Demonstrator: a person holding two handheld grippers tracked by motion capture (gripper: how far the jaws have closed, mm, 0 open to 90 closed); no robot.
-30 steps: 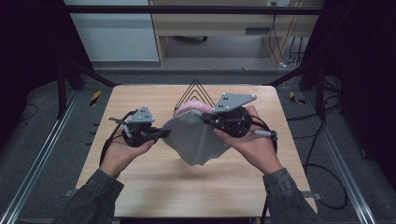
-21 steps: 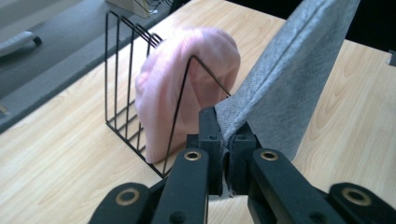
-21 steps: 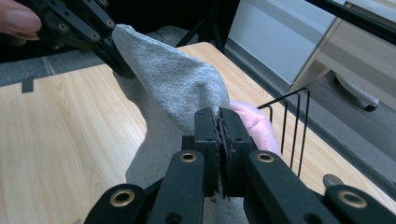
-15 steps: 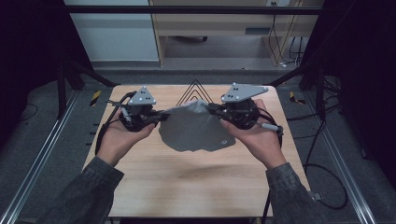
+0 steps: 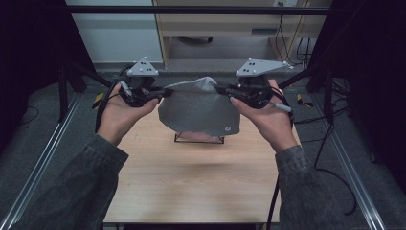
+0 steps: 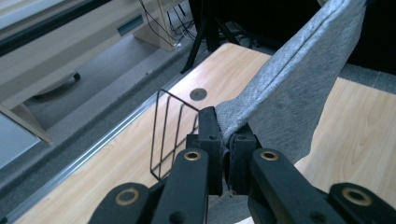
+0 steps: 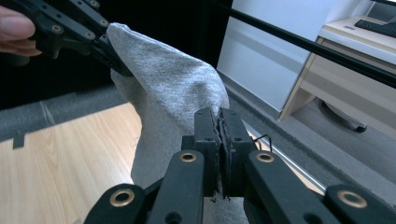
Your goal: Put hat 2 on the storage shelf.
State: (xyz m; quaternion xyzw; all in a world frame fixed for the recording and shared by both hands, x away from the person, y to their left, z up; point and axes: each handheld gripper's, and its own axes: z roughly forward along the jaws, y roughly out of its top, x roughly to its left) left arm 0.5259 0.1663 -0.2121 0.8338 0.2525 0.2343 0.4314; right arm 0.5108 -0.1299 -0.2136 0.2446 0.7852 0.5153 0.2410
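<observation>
- Above the far half of the table (image 5: 191, 177), the grey cloth (image 5: 198, 112) hangs in the air, stretched between the two grippers along its upper edge and clear of the wood.
- Its top edge runs nearly taut from side to side, while the rest drapes down freely; holding it at two opposite points spreads the fabric flat, which is judged to serve a folding or laying-out step.
- A small round mark sits near the lower right corner of the cloth in the high view.
- Below and behind the cloth, a black wire rack (image 5: 198, 139) stands on the table, with something pink lying at its base; the cloth hangs in front of it and appears not to touch it.
- At the left end, the left gripper (image 5: 165, 92) has its jaws pressed together on a bunched corner of the cloth; the left gripper view shows the fabric pinched between the two black jaws with no gap.
- At the right end, the right gripper (image 5: 218, 88) clamps the opposite edge likewise; the right gripper view shows its jaws closed on a thin fold of fabric.
- Both grippers are at about the same height, so the cloth hangs level.
</observation>
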